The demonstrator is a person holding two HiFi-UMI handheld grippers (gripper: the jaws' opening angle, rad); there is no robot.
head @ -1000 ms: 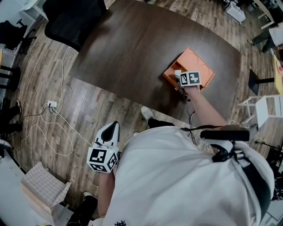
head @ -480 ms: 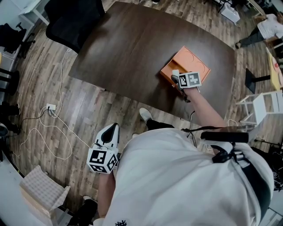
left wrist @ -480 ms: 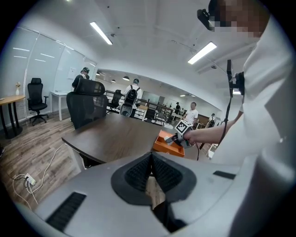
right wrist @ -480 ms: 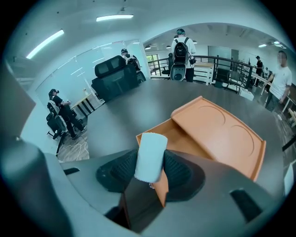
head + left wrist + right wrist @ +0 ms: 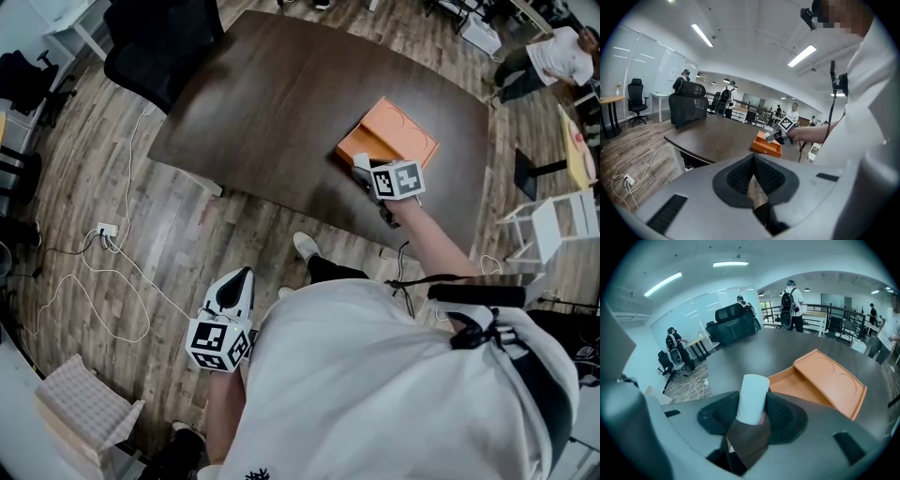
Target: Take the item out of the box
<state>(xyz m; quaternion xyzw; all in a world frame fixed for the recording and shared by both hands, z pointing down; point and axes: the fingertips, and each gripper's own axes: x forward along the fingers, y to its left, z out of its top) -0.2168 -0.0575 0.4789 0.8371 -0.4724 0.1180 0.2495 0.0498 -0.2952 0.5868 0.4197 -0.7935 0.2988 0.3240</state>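
Observation:
An orange box [image 5: 398, 136] lies open on the dark table [image 5: 281, 94], its lid [image 5: 834, 380] slid back over the shallow tray [image 5: 792, 383]. My right gripper [image 5: 362, 167] hangs above the box's near corner, shut on a white roll [image 5: 752, 398] that stands up between the pads. The same roll [image 5: 359, 161] shows as a pale spot at the jaw tips in the head view. My left gripper [image 5: 243, 274] is low beside the person's hip, off the table, its pads [image 5: 740, 176] meeting at the tip with nothing between them. From there the box [image 5: 766, 144] is far ahead.
A black office chair [image 5: 155, 37] stands at the table's far left corner. Cables and a power strip [image 5: 111, 228] lie on the wood floor. A cardboard box [image 5: 80, 417] sits at the lower left, a white chair [image 5: 562, 220] at the right. Several people stand in the background.
My right gripper has come up out of the orange box with the white roll and moved toward its near corner. The left gripper has drifted a little beside the hip.

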